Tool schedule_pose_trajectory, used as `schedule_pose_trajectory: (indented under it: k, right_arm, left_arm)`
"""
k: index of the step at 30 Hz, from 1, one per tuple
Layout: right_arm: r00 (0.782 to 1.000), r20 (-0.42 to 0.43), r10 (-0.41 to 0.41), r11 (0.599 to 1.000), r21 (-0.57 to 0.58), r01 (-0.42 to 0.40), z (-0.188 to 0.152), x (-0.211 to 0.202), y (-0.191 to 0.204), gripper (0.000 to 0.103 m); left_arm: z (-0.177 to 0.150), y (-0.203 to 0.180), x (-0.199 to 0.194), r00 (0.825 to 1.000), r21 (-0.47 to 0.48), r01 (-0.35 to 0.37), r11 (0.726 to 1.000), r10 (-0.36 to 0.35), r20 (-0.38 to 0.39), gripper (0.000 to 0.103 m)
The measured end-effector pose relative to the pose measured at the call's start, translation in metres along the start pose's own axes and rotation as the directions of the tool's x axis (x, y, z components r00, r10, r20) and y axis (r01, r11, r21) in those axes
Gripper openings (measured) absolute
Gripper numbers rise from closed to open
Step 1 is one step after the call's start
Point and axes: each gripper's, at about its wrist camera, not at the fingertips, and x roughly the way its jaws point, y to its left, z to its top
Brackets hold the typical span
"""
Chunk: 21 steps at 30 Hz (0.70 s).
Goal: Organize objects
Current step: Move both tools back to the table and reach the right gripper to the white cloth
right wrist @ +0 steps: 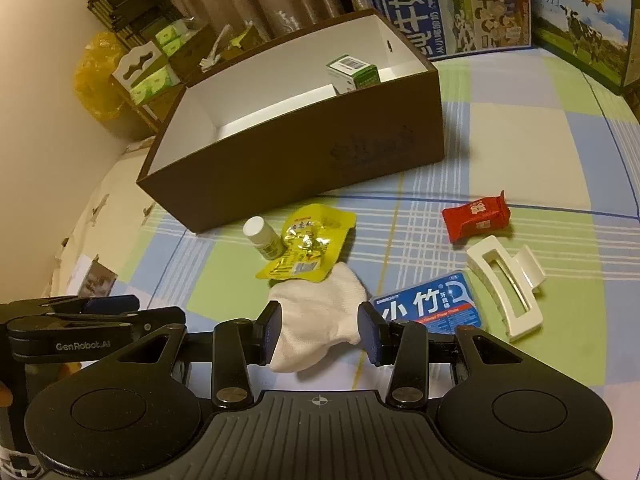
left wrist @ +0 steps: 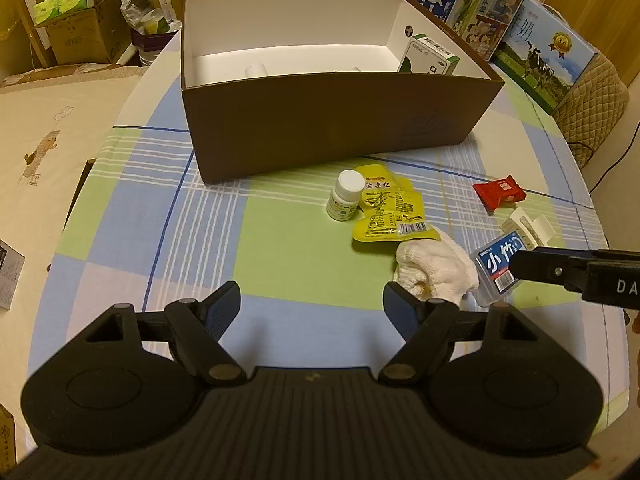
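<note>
The brown cardboard box (left wrist: 332, 128), the landmark here, stands open-topped on a round table with a blue, green and white checked tablecloth (left wrist: 288, 248); its outside is dark brown with a faint embossed logo, its inside plain white. Inside the box, at its far right corner, a green-and-white medicine carton (right wrist: 353, 73) stands upright, and a small white cylinder (left wrist: 255, 69) shows above the near wall; what it is cannot be told. Behind the box, blue milk cartons (right wrist: 452, 4) stand against the curtains.

In front of the box, the loose things lie apart from it. A white cloth (right wrist: 320, 328), soft and crumpled, lies nearest the cameras, with the right gripper (right wrist: 318, 330) around it: its fingers are spread wide, one on each side of the cloth, not squeezing it. Touching the cloth's far edge is a yellow snack pouch (left wrist: 386, 210) with black print and a barcode. Right of the cloth lie a white hair claw clip (right wrist: 508, 288) and a clear dental floss pick box (right wrist: 430, 306) with a blue label. A red snack packet (right wrist: 476, 216) lies beyond the clip, closer to the box. A small white pill bottle (left wrist: 345, 196) stands upright just beside the pouch.

The left gripper (left wrist: 312, 308) hovers over bare cloth in front of the box, fingers parted and empty.
</note>
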Motion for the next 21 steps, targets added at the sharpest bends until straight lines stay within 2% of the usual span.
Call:
schedule_pose_trajectory:
  k: [13,21]
  right_arm:
    - [1.000,0.013,-0.028,0.998,0.055,0.027,0.007,0.009,-0.016,0.040]
    - [0.999,0.029,-0.044,0.995,0.092,0.041,0.014,0.013,-0.028,0.040]
  left_arm:
    - [0.002,-0.002,0.018,1.000,0.026,0.002,1.000,-0.002,-0.005,0.075]
    - [0.015,-0.004,0.040,0.999,0.057,-0.005,0.998,0.002,0.052,0.073]
